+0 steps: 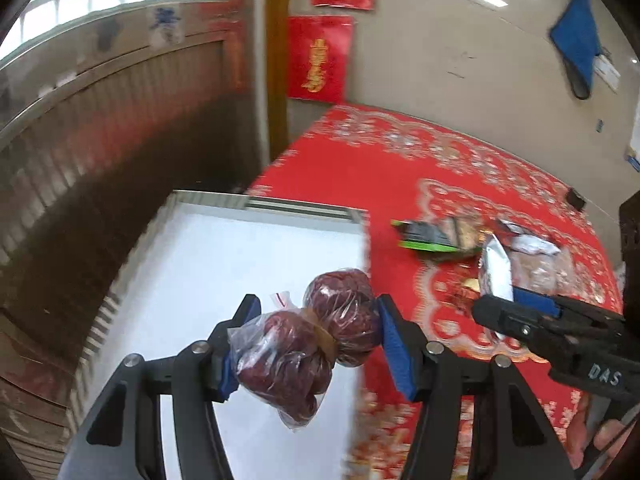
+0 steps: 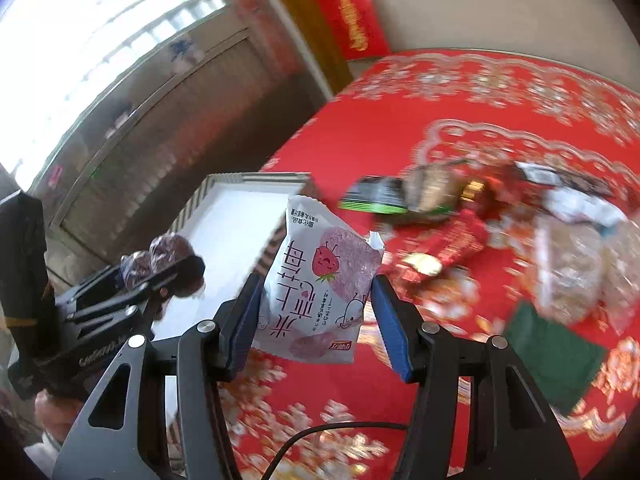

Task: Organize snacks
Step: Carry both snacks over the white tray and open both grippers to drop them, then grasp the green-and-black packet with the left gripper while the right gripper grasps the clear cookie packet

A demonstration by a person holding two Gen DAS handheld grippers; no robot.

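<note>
A: Nearest in the left wrist view, what does the left gripper (image 1: 316,344) have?

B: It is clenched on a clear bag of dark red dates (image 1: 308,344), cinched in the middle by a brown band, both blue pads pressing its sides. The bag hangs above the white tray (image 1: 192,264).

A: And the right gripper (image 2: 316,316)?

B: It grasps a white snack packet (image 2: 320,288) between its blue pads. The packet is held upside down; it carries pink Chinese characters, a cartoon strawberry and pinkish round cakes, with a small orange logo too blurred to read. The right gripper's side shows the white letters "DAS" in the left wrist view.

A: What lies past them?

B: A red tablecloth (image 2: 460,92) with a pale floral border covers the table. The tray, with its striped rim, sits at the cloth's left edge. Farther right is a loose heap of snacks (image 2: 480,216): a green and black packet (image 1: 428,238), red and gold wrappers, clear bags of pale biscuits, a silver pouch. A dark green square (image 2: 556,360) lies nearer the right gripper.

A: And the room?

B: Red paper hangings with gold characters (image 1: 318,60) are on the beige wall beside a wooden post, blurred beyond reading. A blue cloth (image 1: 576,36) hangs to the right, and a bright window (image 2: 80,40) is on the left.
</note>
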